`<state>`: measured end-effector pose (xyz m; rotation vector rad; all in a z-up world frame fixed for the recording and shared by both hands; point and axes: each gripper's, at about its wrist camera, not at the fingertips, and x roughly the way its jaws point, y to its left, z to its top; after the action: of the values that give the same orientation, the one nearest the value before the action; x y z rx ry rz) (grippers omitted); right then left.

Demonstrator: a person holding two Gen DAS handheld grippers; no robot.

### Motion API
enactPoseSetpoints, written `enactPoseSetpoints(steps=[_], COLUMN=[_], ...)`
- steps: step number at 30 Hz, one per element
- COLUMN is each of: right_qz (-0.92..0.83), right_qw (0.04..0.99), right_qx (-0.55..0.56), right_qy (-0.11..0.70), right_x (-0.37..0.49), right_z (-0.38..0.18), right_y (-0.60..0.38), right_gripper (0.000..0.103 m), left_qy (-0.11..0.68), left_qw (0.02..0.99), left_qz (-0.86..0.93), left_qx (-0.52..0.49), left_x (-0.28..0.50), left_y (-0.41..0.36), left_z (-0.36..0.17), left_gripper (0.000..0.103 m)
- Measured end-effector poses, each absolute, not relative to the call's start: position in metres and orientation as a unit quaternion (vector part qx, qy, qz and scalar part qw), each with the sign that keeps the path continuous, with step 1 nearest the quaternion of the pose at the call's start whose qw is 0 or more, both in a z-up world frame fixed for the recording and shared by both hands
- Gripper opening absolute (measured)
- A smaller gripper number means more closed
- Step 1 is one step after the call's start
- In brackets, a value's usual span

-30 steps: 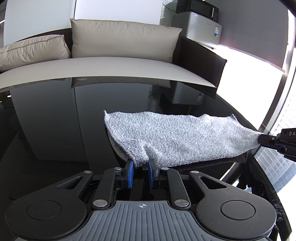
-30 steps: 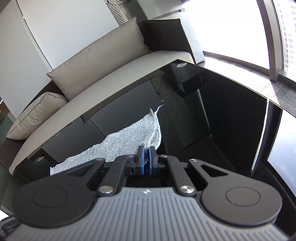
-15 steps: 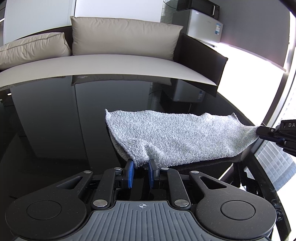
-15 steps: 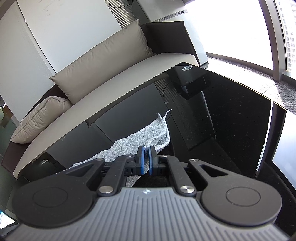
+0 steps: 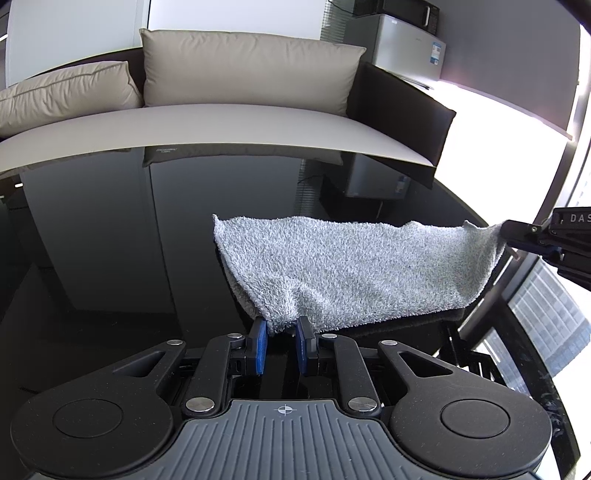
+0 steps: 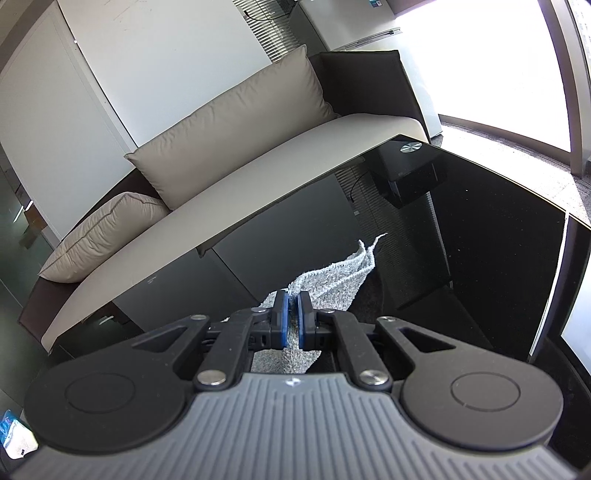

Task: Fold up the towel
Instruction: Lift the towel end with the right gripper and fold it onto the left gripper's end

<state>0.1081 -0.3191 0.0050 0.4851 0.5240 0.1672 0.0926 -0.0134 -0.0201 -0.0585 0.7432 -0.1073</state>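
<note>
While pinched, towel point(image 5: 354, 273) between hand-held grippers point(image 5: 281, 330).

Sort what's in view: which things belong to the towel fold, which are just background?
In the job:
- towel, lifted between both grippers
- left gripper, shut on the towel's near edge
- right gripper, shut on its other end
- black table

Just lying about:
- sofa
- cushions
- small fridge
- microwave on top

Left tool point(image 5: 281, 328) and right tool point(image 6: 291, 301) both clamped, angled downward.
</note>
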Motion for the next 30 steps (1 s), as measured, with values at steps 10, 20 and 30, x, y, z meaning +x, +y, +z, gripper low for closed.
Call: enactPoseSetpoints(steps=[10, 20, 30], right_qz=[0.119, 0.18, 0.282], right_qw=[0.933, 0.929, 0.905], right_qx=[0.228, 0.2, 0.156], right_qy=[0.251, 0.252, 0.278], right_x=[0.12, 0.13, 0.127], right_z=[0.017, 0.026, 0.024], right_y=[-0.296, -0.253, -0.196], right_gripper=[0.005, 0.005, 0.005], left_qy=[0.37, 0.377, 0.382], left_qw=[0.927, 0.923, 0.92], left_qz=[-0.058, -0.07, -0.081], left_qx=[-0.02, -0.019, -0.033], left_x=[0.096, 0.098, 0.101], left_y=[-0.013, -0.01, -0.004], left_z=[-0.019, -0.018, -0.019], left_gripper=[0.015, 0.015, 0.015])
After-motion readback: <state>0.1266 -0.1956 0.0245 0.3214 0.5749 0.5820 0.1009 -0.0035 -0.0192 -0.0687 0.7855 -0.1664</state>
